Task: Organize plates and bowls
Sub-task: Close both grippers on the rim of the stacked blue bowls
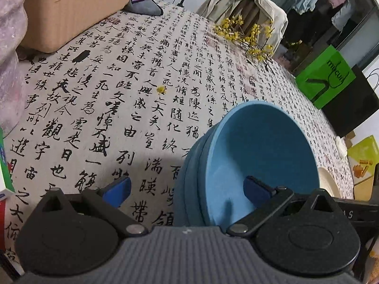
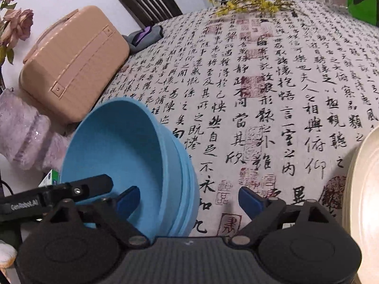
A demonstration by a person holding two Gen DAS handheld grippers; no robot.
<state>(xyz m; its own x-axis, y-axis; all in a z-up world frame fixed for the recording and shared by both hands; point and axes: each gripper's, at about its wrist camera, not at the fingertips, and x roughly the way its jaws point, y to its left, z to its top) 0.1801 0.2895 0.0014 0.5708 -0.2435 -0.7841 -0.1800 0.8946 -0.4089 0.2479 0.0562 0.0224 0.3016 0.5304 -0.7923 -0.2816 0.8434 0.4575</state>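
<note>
- Left gripper spread wide, straddling the rim of the blue bowl stack: one pad inside, one outside, neither pressing (no grip).
- Right gripper also wide, jaws astride the opposite wall of the same stack, pads clear of it.
- Blue stack sits on the calligraphy tablecloth, w/ pink case at 11 o'clock.
- Cream plate at 3 o'clock, well apart.

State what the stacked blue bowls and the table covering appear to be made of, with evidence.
Blue bowls: probably matte plastic or melamine; an even, dull surface without glaze shine. Table covering: woven fabric, seemingly linen or cotton; matte, with printed calligraphy.
</note>
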